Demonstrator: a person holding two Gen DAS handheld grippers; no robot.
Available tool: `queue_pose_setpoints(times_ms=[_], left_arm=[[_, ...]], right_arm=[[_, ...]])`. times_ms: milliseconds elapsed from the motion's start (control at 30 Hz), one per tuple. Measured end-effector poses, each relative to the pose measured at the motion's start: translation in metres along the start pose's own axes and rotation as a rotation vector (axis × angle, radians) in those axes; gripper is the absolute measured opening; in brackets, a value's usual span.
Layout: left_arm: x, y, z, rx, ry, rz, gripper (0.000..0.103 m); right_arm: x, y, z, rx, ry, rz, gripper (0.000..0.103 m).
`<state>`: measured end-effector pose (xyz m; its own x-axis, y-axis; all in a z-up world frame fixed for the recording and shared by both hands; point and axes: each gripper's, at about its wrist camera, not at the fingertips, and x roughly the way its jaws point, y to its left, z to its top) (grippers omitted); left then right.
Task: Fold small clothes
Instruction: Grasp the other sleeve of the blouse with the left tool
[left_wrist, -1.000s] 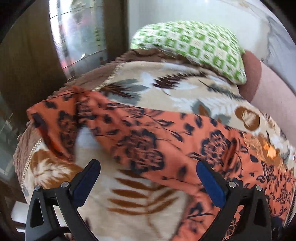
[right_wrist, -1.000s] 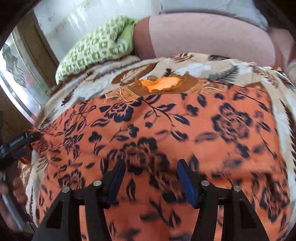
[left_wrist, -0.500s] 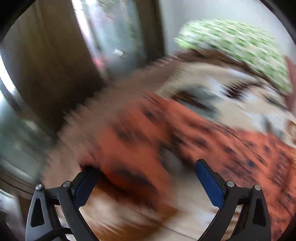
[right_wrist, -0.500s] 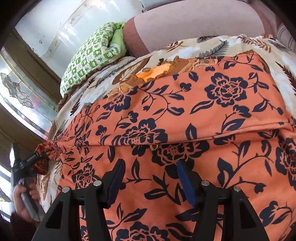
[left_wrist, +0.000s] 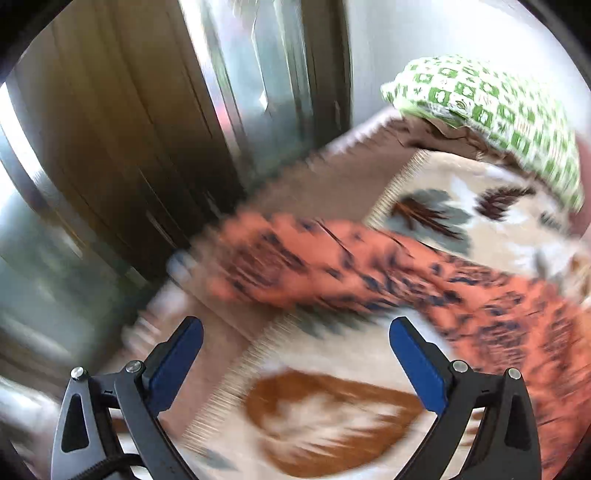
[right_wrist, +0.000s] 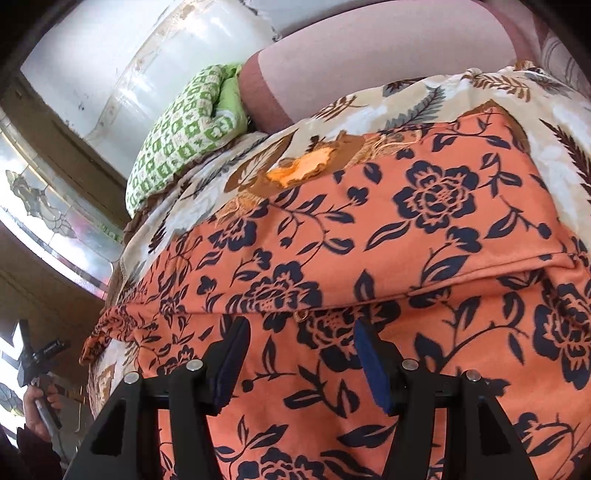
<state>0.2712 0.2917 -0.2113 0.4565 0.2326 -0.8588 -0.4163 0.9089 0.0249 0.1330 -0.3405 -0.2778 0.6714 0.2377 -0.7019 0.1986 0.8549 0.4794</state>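
The orange garment (right_wrist: 369, 236), printed with dark blue flowers, lies spread over a leaf-patterned blanket (right_wrist: 424, 99) on a bed or sofa; which of the two cannot be told. It already carries one fold: an upper layer ends in a hemmed edge running across just ahead of the right hand-held gripper (right_wrist: 301, 354).

That right hand-held gripper points down at the cloth with its jaws partly spread. The blue pads (right_wrist: 369, 354) sit directly over the lower layer, and nothing is pinched between them.

The left hand-held gripper (left_wrist: 295, 350) has its jaws spread wide and holds nothing. Its view is blurred. Beyond its fingertips the garment's narrow end (left_wrist: 295, 266) lies across the blanket (left_wrist: 461, 206) near the blanket's fringed edge. In the right wrist view this gripper (right_wrist: 37, 358) appears far to the left, clear of the garment's corner, with a hand (right_wrist: 38, 406) gripping its handle.

A green-and-white patterned pillow (left_wrist: 498, 110) rests at the far end of the blanket.
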Motion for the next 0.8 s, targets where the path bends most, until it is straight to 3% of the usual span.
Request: queue_pose_setpoints(times_ms=[67,167,433,567,800], left_arm=[[0.02,0.015,0.003,-0.152,0.094,-0.103,0.1],[0.042,0.039,0.007,-0.329,0.151,-0.149,0.087],[0.07,0.069,0.003,-0.598,0.244,-0.273,0.061],[0.07,0.076,0.007,-0.681,0.246,-0.39,0.061],[0.067,0.081,-0.001,-0.744,0.26,-0.455,0.068]], right_arm=[[0.0,0.002,-0.002,-0.015,0.008,-0.001,0.062],[-0.001,-0.001,0.0,-0.007,0.005,0.003,0.062],[0.007,-0.007,0.01,0.025,0.02,0.016,0.062],[0.015,-0.003,0.008,0.005,0.044,0.012,0.062],[0.024,-0.003,0.008,0.001,0.064,0.012,0.062]])
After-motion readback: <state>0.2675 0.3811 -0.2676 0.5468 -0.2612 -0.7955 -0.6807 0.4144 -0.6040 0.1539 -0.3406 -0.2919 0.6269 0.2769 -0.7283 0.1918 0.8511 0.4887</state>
